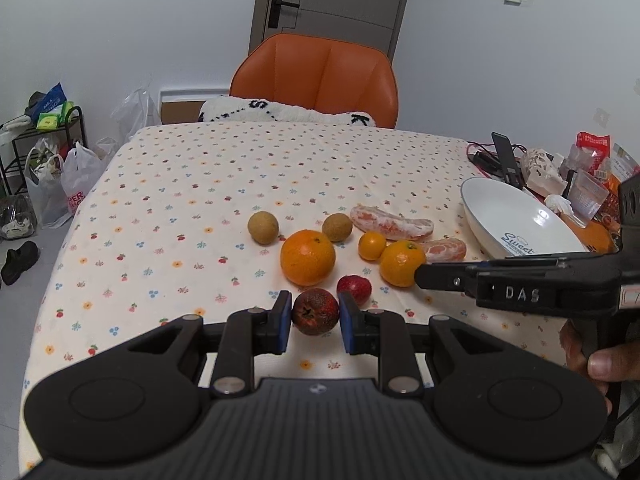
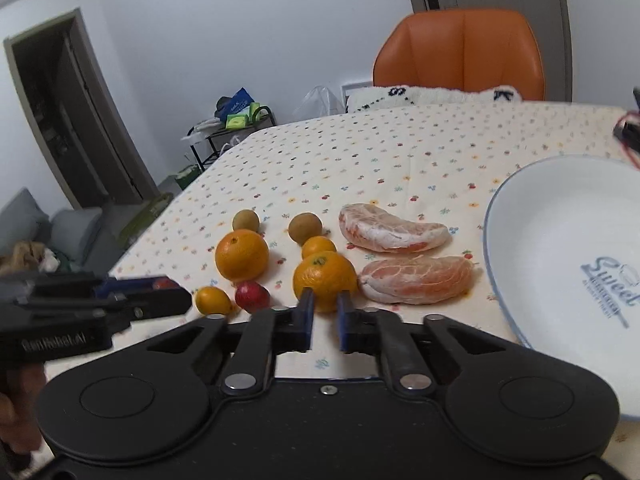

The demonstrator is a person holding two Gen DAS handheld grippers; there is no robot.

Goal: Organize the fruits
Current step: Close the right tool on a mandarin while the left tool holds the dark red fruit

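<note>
Fruits lie on the flowered tablecloth (image 1: 200, 184). My left gripper (image 1: 315, 324) is shut on a dark red fruit (image 1: 315, 311), its blue pads touching both sides, low over the cloth. Behind it are a red fruit (image 1: 354, 289), a big orange (image 1: 307, 258) and two brown round fruits (image 1: 263, 228). My right gripper (image 2: 325, 314) is open by a narrow gap. Its tips touch the near side of a tangerine (image 2: 325, 280), and nothing is between them. Two peeled citrus segments (image 2: 416, 280) lie beside an empty white plate (image 2: 560, 216). Small oranges (image 2: 212, 300) sit nearby.
An orange chair (image 1: 316, 76) with a fuzzy cushion stands at the table's far edge. Packets, cables and plastic cups (image 1: 560, 176) crowd the right side behind the plate (image 1: 504, 208). Bags and a rack (image 1: 52, 160) are on the floor at left. A hand (image 1: 592, 356) holds the right gripper.
</note>
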